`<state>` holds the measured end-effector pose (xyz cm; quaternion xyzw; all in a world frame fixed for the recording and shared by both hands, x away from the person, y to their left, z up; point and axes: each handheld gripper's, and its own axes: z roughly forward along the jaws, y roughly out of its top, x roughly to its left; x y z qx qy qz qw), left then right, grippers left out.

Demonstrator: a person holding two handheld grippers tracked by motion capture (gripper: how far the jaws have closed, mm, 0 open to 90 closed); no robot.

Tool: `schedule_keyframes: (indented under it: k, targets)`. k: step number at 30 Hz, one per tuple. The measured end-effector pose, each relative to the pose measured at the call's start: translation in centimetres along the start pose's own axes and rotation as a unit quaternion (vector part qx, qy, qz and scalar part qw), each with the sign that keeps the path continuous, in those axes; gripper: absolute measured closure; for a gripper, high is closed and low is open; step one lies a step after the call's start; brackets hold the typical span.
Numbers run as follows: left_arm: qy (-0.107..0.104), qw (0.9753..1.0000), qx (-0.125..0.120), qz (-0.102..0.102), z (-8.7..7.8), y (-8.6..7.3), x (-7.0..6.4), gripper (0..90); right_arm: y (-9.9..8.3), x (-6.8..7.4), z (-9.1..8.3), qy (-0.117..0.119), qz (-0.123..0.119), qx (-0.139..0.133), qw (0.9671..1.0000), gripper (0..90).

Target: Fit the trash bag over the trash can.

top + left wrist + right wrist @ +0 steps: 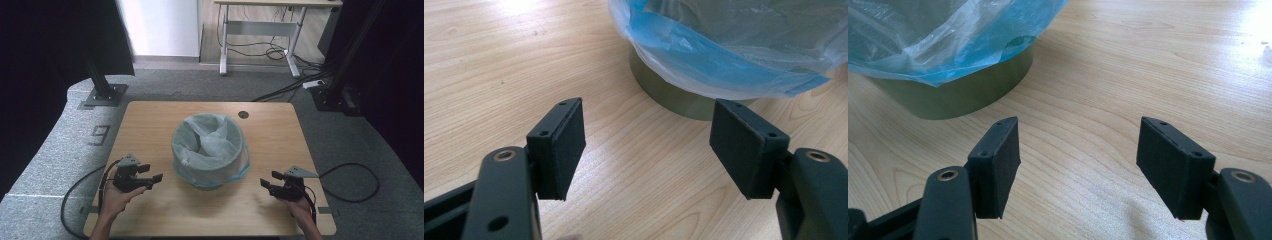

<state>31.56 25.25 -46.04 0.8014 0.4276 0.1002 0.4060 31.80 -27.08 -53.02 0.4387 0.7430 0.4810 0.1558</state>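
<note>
Both jaws wide and empty, the left gripper (151, 180) at eight o'clock and right gripper (267, 182) at four flank the lined bin (210, 150) mid-table, whose loose bag (212, 132) could slip or tear if pinched carelessly.

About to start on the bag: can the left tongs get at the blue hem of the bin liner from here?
Probably yes: the left tongs are open, with bare table between them and the liner's hem.

A grey mark on the floor (55, 145), seemingly a "9" (101, 135), left of the table (150, 120).
</note>
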Motion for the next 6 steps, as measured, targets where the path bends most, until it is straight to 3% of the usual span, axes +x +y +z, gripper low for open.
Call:
schedule_keyframes:
  k: [6]
  targets:
    - [0.000,1.0000,0.000,-0.003,0.09,0.03,0.12,30.1,-0.01,-0.07,0.05,0.001,0.000,0.001,1.0000,32.7]
